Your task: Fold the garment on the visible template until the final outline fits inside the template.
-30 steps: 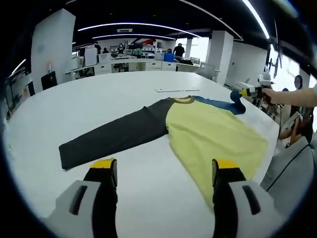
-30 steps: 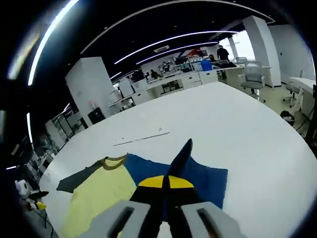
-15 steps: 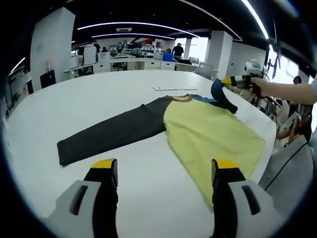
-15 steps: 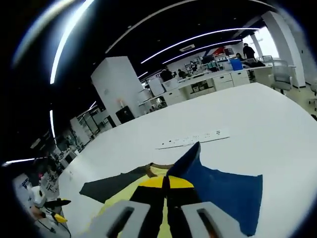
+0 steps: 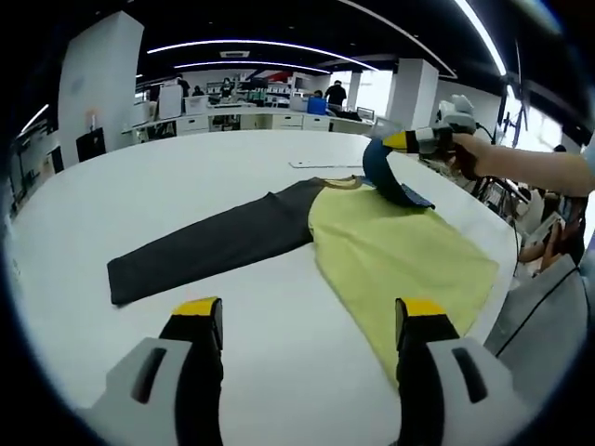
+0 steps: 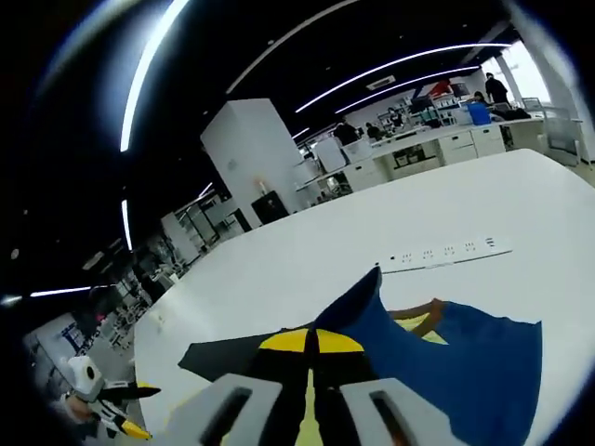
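A long-sleeved garment with a pale yellow body, one dark grey sleeve and one blue sleeve [image 5: 390, 246] lies on a large white round-edged table [image 5: 186, 186]. In the left gripper view the yellow body is spread flat to the right of centre, and the dark grey sleeve [image 5: 204, 249] stretches out flat to the left. The left gripper [image 5: 302, 321] hangs above the near table edge, its yellow-tipped jaws spread wide with nothing between them. The right gripper [image 5: 390, 141], held in a person's hand [image 5: 465, 153], is above the collar area with the blue sleeve [image 5: 386, 177] lifted off the table and curling beneath it. In the right gripper view the right gripper's jaws [image 6: 314, 342] are pressed together on the blue sleeve's edge [image 6: 446, 362]. A thin white strip, possibly a power strip [image 6: 446, 253], lies on the table beyond the collar.
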The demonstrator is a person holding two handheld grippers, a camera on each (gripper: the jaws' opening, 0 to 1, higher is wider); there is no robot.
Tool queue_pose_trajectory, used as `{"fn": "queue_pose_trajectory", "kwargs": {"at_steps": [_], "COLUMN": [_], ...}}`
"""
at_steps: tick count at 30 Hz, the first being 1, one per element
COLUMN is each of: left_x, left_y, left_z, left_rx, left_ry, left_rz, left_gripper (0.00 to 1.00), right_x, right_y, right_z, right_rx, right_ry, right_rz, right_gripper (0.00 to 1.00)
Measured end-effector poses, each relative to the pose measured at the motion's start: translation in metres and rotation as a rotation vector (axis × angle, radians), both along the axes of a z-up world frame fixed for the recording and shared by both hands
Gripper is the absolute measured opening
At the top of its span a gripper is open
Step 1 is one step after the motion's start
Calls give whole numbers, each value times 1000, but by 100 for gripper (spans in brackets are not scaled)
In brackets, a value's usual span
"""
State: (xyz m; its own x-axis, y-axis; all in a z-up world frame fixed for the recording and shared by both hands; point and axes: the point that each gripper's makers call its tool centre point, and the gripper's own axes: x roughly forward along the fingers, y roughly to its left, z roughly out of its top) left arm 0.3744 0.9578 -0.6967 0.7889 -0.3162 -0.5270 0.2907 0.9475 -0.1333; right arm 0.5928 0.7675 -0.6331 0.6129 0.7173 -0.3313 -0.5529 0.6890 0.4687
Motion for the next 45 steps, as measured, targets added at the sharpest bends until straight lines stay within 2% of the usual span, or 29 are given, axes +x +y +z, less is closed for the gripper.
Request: {"fn": "queue_pose_trajectory", "kwargs": {"at_steps": [5, 10, 13, 20, 22, 29, 33, 38, 41, 45], "left_x": [-2, -4, -5, -9, -11, -19, -20, -18, -16, -15], "left_y": [2, 6, 6, 10, 11, 19, 19, 22, 22, 21], "left_z": [-2, -3, -5, -8, -9, -12, -12, -8, -8, -8], "left_rx": [2, 1, 1, -7, -9, -17, -14, -16, -16, -18], "left_ry": [10, 14, 22, 31, 34, 44, 50, 43, 42, 40], "left_rz": [5, 16, 18, 40, 45, 77, 81, 90, 89, 83], "left_gripper": [73, 73, 72, 72, 72, 72, 72, 71, 71, 72], "right_x": [-7, -15, -20, -24, -25, -34, -31, -29, -29, -30], "right_y": [30, 51, 64, 77, 79, 87, 90, 93, 91, 92], "right_z": [-4, -14, -31, -69, -77, -96, -112, -119, -118, -105], "right_rx": [-1, -17, -54, -102, -105, -146, -167, -185, -215, -198], "right_ry": [4, 12, 23, 73, 95, 114, 131, 138, 99, 42], "right_rz": [54, 92, 125, 147, 148, 191, 202, 207, 229, 262], "right_gripper": [0, 0, 0, 0, 0, 0, 0, 0, 0, 2]}}
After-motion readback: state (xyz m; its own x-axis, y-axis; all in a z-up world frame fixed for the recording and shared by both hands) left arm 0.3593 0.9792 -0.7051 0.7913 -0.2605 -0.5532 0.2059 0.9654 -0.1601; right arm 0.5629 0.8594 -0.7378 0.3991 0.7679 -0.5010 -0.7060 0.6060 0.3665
